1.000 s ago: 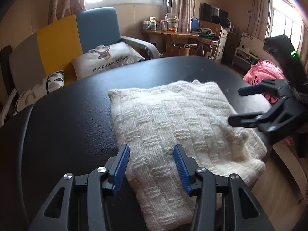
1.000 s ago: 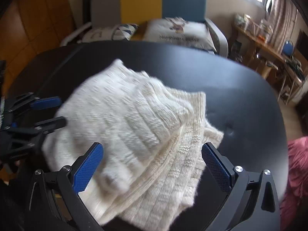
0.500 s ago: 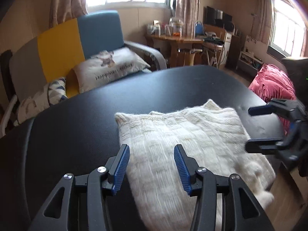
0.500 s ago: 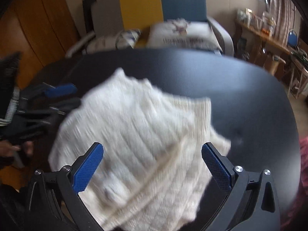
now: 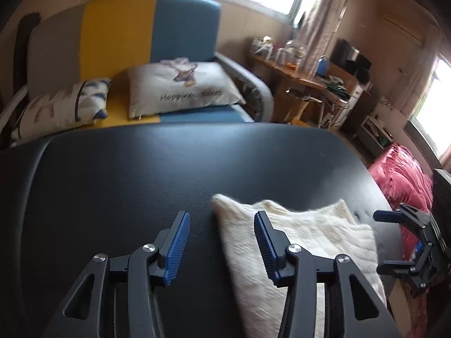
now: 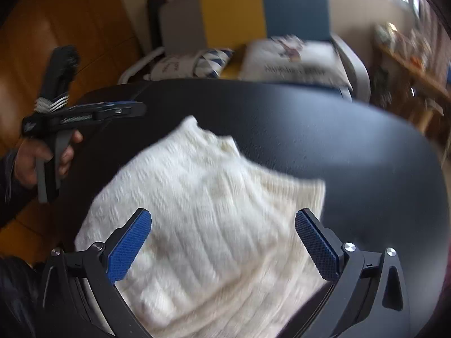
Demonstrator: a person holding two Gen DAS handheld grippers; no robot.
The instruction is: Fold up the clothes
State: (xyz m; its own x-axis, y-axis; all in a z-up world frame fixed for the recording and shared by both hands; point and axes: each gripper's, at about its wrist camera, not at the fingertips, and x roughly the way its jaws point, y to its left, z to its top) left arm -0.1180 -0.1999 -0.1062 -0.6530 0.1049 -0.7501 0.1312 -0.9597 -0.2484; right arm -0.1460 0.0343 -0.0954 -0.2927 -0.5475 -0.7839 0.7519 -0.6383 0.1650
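A folded cream knit sweater lies on the black table; it also shows in the right wrist view. My left gripper is open and empty, above the table at the sweater's left edge. It shows from the side in the right wrist view, held by a hand. My right gripper is open wide and empty, above the sweater's near part. It shows at the right edge of the left wrist view.
A grey, yellow and blue sofa with pillows stands behind the table. A wooden desk with clutter is at the back right. A pink-red cloth heap lies beyond the table's right edge.
Both grippers have pulled back and up from the sweater, staying open. The left one has swung left, so the sweater now sits low and right in its view.
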